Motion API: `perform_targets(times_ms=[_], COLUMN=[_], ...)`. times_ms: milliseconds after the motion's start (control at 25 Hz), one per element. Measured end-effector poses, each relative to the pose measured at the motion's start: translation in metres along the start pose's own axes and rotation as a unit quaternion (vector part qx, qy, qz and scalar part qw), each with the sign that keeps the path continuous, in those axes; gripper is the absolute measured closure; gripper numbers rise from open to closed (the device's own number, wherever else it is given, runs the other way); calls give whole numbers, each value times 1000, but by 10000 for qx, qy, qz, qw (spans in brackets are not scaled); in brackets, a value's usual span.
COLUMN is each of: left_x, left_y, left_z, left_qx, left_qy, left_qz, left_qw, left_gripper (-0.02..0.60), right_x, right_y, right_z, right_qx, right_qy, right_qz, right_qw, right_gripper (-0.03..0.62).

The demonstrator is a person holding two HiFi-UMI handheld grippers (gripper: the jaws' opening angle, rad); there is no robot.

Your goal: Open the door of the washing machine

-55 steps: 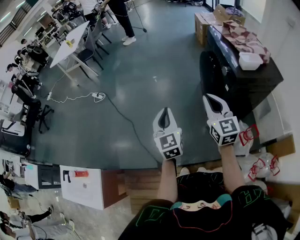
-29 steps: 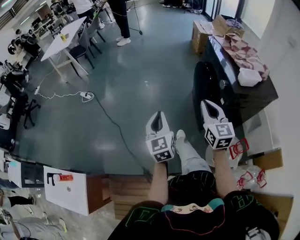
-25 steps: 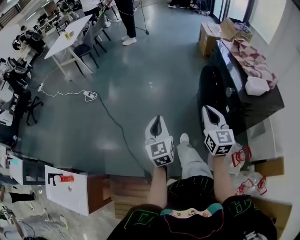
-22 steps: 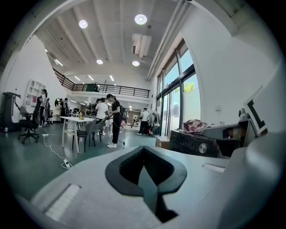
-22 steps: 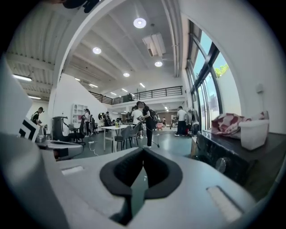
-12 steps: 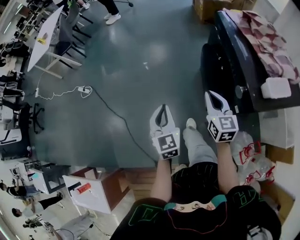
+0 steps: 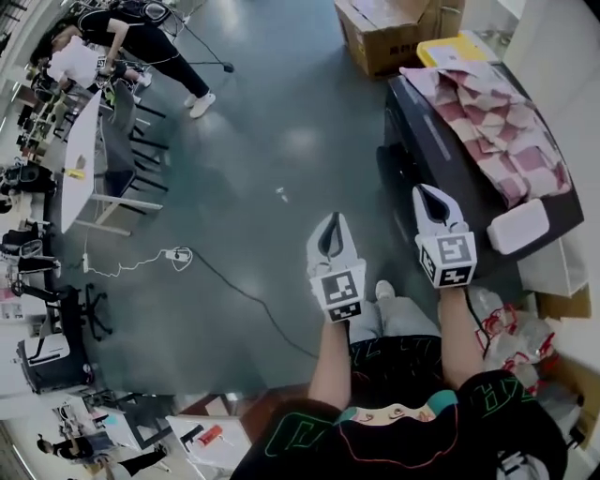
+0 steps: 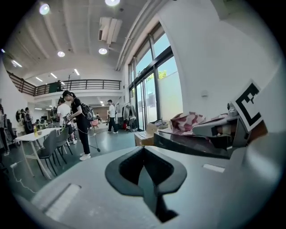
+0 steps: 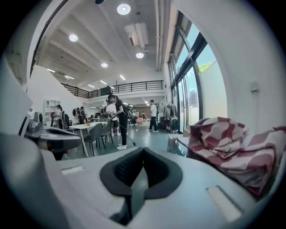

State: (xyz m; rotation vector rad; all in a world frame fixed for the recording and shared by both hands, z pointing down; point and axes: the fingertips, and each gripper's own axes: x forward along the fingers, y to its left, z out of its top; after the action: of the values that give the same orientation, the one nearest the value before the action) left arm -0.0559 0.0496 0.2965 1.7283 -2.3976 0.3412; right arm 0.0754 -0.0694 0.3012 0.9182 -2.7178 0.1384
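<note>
You are working in a bright, evenly lit hall: round ceiling lights [image 9: 124,9] glow overhead, and daylight pours through the tall windows [image 8: 154,82], which blow out almost to white. In your head view the glossy floor [image 7: 234,216] carries a soft pale patch of glare, and only faint shadows fall beneath you. That view bends hard towards its edges, and both gripper views are fisheye circles with black corners. In them the left tongs [image 8: 143,150] and the right tongs [image 9: 143,151] sit so close to the lens that their near surfaces go soft, while the far hall stays fairly sharp.
</note>
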Motion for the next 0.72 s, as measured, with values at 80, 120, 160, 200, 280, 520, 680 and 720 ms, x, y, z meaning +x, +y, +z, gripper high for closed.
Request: perform_targets(times_ms=[80, 120, 160, 200, 280, 520, 680, 720], left_x=[13, 18, 23, 28, 44, 104, 142, 154], left_y=[-3, -3, -3, -1, 6, 18, 15, 13], left_z=[13, 14, 12, 9, 4, -4, -21, -26], left_qx=[76, 91, 86, 72, 63, 284, 590, 623], left_qy=[-45, -26, 23, 84, 178, 396, 637, 686], left_qz=[-152, -232, -308, -377, -528, -1172, -1750, -1889], left_qw=[9998, 9997, 9995, 9992, 9984, 9919, 9807, 9776], left_gripper=[571, 571, 571, 571, 571, 571, 571, 571], right_x=[7, 10, 13, 17, 30, 62, 79, 86], right_y=[-13, -17, -19, -20, -20, -39, -42, -41], right_z=[14, 17, 16, 13, 9, 2, -17, -25], right_qx=[37, 67, 109, 150, 210, 467, 731, 780], right_qy=[-70, -71, -49, -15, 50, 245, 478, 562], right_qz=[-151, -216, -271, -318, -421, -1076, -1549, -1618], right_qw=[9999, 9997, 9996, 9994, 9989, 9928, 9841, 9821], right_gripper=[591, 591, 591, 591, 591, 591, 591, 591])
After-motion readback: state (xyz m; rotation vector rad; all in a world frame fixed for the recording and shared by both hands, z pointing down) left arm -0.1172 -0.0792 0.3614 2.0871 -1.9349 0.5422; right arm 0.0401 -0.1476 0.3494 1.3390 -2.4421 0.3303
